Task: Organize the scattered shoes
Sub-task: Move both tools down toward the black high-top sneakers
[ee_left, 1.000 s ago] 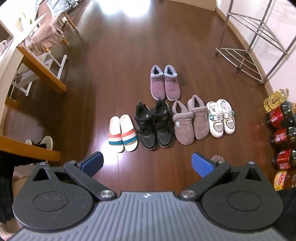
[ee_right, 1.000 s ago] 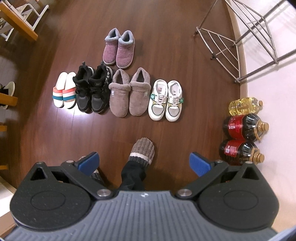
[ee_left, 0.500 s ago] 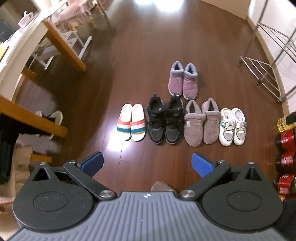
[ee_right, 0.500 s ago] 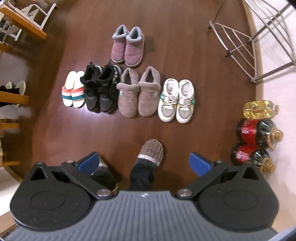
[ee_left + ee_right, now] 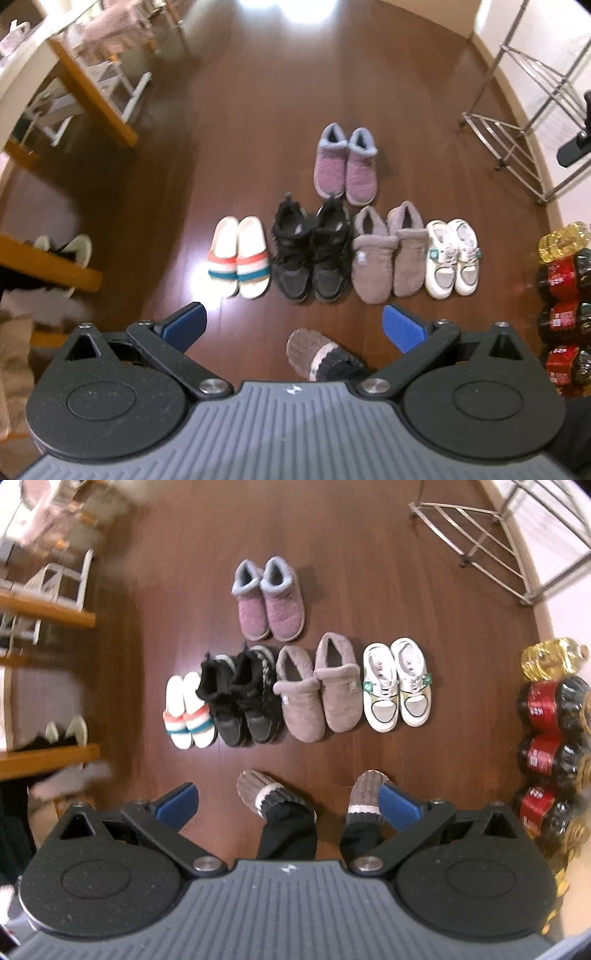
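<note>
grippers first: the left gripper [image 5: 293, 326] and the right gripper [image 5: 288, 806] both hang high over the dark wood floor [image 5: 258, 122] with jaws spread wide and nothing between them. just below, the person's socked feet [image 5: 258, 790] stand short of the shoes. ahead lies a row of four pairs, toes toward the person: striped slides [image 5: 238, 258], black sneakers [image 5: 310, 247], grey fleece slippers [image 5: 388, 251], white sneakers [image 5: 452, 258]. beyond them the purple fleece boots [image 5: 345, 166] sit alone behind the row, long axis running away from the grippers, roughly centred between both. they look like the only pair left out of line; neither hand seems clearly nearer.
</note>
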The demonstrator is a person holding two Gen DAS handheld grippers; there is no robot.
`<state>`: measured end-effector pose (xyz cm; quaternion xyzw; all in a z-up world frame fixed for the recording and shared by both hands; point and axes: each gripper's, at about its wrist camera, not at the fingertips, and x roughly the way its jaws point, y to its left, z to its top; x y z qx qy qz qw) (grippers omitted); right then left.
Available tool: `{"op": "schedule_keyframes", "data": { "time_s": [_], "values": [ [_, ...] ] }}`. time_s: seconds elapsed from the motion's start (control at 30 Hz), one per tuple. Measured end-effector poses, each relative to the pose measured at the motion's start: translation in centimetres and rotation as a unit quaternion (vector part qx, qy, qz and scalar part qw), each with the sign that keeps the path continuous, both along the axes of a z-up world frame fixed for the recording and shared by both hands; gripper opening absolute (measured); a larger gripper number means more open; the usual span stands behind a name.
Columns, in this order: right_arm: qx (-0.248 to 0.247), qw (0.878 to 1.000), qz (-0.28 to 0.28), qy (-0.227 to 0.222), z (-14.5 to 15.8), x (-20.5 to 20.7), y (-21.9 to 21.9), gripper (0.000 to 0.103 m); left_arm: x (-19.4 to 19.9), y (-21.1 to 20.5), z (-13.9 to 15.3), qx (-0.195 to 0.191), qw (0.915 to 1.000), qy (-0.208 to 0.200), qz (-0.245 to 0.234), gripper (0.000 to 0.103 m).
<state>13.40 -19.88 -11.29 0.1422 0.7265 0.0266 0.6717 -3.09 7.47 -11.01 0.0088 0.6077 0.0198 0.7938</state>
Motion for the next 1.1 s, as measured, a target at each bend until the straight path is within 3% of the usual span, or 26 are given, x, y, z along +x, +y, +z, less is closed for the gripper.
{"op": "schedule_keyframes", "data": {
  "time_s": [0.1,0.3,0.53,0.63,0.73,0.9,1.03,1.1],
  "values": [
    [0.003,1.0,-0.015,0.01,-0.1,1.2,1.5,0.103,1.2,2.0,-0.4,-0.015,0.9999,-0.008,0.003,0.102],
    [0.033,0.999,-0.031,-0.021,0.5,4.1,6.6,0.103,1.8,6.3,-2.3,-0.031,0.9988,-0.024,0.031,0.102],
    [0.036,0.999,0.012,-0.013,-1.1,9.5,12.6,0.103,1.7,10.4,-5.0,-0.037,0.9958,-0.034,0.076,0.102],
    [0.04,0.999,0.019,0.016,-3.1,12.3,14.9,0.103,2.1,11.0,-6.2,-0.03,0.9946,-0.042,0.09,0.102],
    [0.041,0.996,0.062,0.056,-5.9,15.2,17.5,0.103,3.0,11.1,-8.8,-0.017,0.9918,-0.041,0.12,0.102],
    [0.061,0.98,0.147,0.116,-13.3,20.8,22.4,0.103,4.9,8.8,-14.6,0.038,0.9796,-0.015,0.197,0.101],
    [0.091,0.958,0.188,0.196,-23.7,24.1,25.7,0.103,5.8,6.0,-19.2,0.071,0.971,0.017,0.228,0.101],
    [0.1,0.949,0.191,0.229,-28.0,24.8,26.5,0.103,6.7,4.3,-24.4,0.06,0.9701,0.049,0.23,0.101]
  ]
}}
